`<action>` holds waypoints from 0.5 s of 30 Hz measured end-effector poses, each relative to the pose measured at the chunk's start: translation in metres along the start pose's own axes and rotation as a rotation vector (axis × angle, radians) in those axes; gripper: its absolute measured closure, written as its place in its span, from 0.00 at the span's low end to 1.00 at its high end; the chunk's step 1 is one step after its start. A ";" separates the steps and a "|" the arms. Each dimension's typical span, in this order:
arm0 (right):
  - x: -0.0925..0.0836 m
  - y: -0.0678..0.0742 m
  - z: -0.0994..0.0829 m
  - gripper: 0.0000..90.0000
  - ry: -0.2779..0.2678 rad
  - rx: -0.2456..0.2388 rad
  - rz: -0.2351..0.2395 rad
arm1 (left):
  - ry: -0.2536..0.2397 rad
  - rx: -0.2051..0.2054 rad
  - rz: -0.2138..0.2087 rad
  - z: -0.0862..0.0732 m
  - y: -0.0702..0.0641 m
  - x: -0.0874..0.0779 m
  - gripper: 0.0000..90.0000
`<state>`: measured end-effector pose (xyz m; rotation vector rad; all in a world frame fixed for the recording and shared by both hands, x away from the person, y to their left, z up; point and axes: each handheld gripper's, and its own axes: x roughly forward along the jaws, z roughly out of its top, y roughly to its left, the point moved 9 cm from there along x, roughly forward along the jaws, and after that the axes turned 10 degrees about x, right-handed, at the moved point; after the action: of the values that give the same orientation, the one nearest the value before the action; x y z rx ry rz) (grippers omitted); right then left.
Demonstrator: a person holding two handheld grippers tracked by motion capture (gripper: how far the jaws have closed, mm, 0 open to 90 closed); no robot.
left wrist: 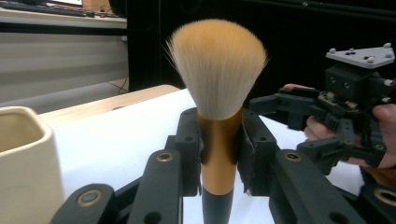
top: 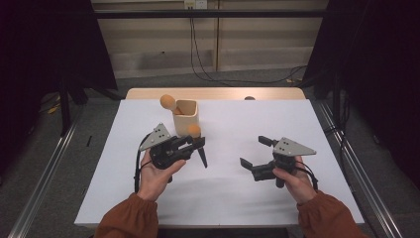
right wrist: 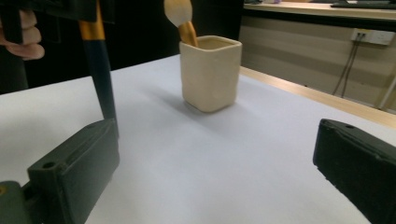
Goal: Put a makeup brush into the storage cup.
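Brush (left wrist: 218,93) in my left gripper (top: 195,144), jaws clamped on the gold ferrule just under the bristles. The peach tuft stands up, the dark handle hangs down and a bit to the right in the high view, tip above the white table (top: 237,198), not touching as far as I can tell. Long axis is near upright, slightly tilted.

Cream cup (top: 186,115) sits just behind the left gripper, toward the table's far edge, w/ a second brush (top: 168,103) already leaning out of it to the left. In the left gripper view the cup's rim is at the lower left, close beside the jaws. So the cup lies just beyond and a little left of my held brush; left hand (top: 157,174) is clearly the nearer one. My guess: next move is a short carry over the rim, and the brush goes in handle first, bristles up, same as the other one. Room inside looks tight w/ that brush's handle already there; could knock it.

Right gripper (top: 255,154) is well apart, on the right side of the table, jaws wide open, nothing between them. It faces the cup across bare tabletop, w/ the held brush's handle at the left of the right gripper view. Right hand (top: 292,178) just holds it low, near the table.
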<state>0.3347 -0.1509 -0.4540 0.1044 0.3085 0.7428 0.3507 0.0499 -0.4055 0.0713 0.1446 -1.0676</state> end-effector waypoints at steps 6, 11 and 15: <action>-0.017 -0.014 -0.003 0.00 -0.025 -0.001 -0.077 | 0.006 -0.005 0.024 0.003 0.011 -0.009 0.80; -0.030 -0.021 -0.008 0.00 -0.013 0.024 -0.095 | 0.012 -0.004 0.045 0.005 0.020 -0.014 0.80; -0.041 -0.030 -0.011 0.00 -0.037 0.052 -0.128 | 0.017 -0.001 0.057 0.009 0.028 -0.018 0.80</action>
<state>0.3225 -0.2012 -0.4610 0.1464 0.2967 0.6051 0.3669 0.0778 -0.3942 0.0829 0.1572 -1.0097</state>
